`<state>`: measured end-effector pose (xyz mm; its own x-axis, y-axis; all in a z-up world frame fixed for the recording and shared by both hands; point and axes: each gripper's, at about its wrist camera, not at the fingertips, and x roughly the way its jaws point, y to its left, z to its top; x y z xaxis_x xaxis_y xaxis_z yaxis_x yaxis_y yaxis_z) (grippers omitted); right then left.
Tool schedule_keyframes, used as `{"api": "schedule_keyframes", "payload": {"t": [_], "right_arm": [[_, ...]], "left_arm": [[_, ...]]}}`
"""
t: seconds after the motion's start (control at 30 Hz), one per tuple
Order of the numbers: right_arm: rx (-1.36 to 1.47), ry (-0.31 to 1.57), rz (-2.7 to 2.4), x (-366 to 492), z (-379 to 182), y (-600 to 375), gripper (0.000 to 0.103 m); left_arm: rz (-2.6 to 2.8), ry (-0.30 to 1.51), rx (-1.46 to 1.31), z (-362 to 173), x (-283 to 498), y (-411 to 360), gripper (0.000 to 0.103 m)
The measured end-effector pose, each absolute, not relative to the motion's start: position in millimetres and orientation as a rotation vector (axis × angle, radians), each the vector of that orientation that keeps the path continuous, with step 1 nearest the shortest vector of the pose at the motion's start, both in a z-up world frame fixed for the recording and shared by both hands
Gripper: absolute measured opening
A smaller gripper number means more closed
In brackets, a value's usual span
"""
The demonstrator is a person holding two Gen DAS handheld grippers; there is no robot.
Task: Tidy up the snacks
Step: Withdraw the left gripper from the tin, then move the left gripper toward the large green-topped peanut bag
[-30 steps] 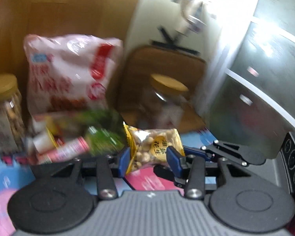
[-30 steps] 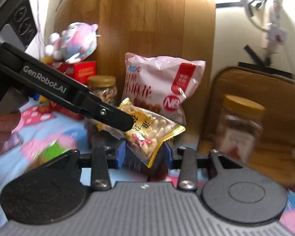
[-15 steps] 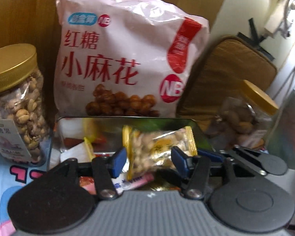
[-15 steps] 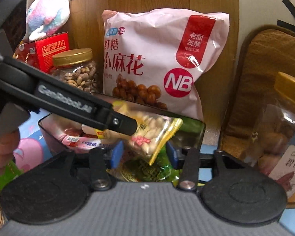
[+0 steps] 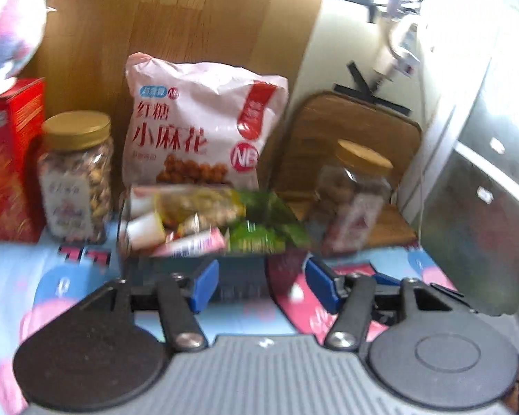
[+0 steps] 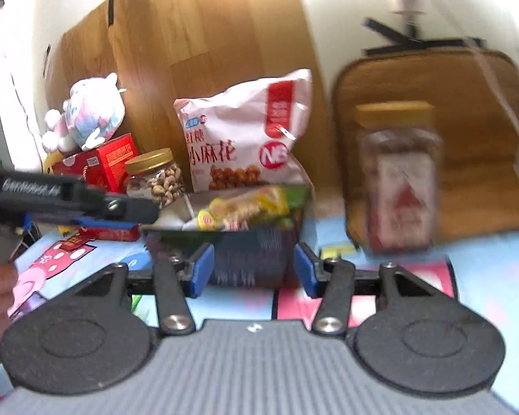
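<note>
On the cartoon-print tablecloth [image 5: 69, 276] before a wood panel [image 5: 162, 34], both claws [image 5: 261, 285] [image 6: 252, 271] gape empty, the left's jaws just opening.

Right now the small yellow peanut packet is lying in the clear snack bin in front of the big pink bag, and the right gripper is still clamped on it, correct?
Not quite. The small yellow peanut packet does lie in the clear snack bin before the big pink bag, but the right gripper is open, holding nothing. The right wrist view shows it.
</note>
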<state>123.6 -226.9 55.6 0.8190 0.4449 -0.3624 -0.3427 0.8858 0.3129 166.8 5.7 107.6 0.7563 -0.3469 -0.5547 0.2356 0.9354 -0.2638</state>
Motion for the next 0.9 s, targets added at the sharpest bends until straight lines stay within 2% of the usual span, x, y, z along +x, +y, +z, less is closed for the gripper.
{"api": "schedule_keyframes", "payload": {"t": [0.13,0.37,0.9], "right_arm": [[0.317,0.499,0.366,83.4,31.7,-236.9,0.054],[0.361,0.556,0.327,48.0,19.1,-238.3,0.057],[0.353,0.491,0.333,23.2,33.5,-227.2,0.061]], "left_arm": [[-0.276,0.679,-0.140,77.3,119.0,-8.9,0.058],[-0.227,0.768,-0.085,37.9,82.1,-26.4,0.058],[-0.184,0.743,-0.052,39.5,57.8,-23.0,0.058]]}}
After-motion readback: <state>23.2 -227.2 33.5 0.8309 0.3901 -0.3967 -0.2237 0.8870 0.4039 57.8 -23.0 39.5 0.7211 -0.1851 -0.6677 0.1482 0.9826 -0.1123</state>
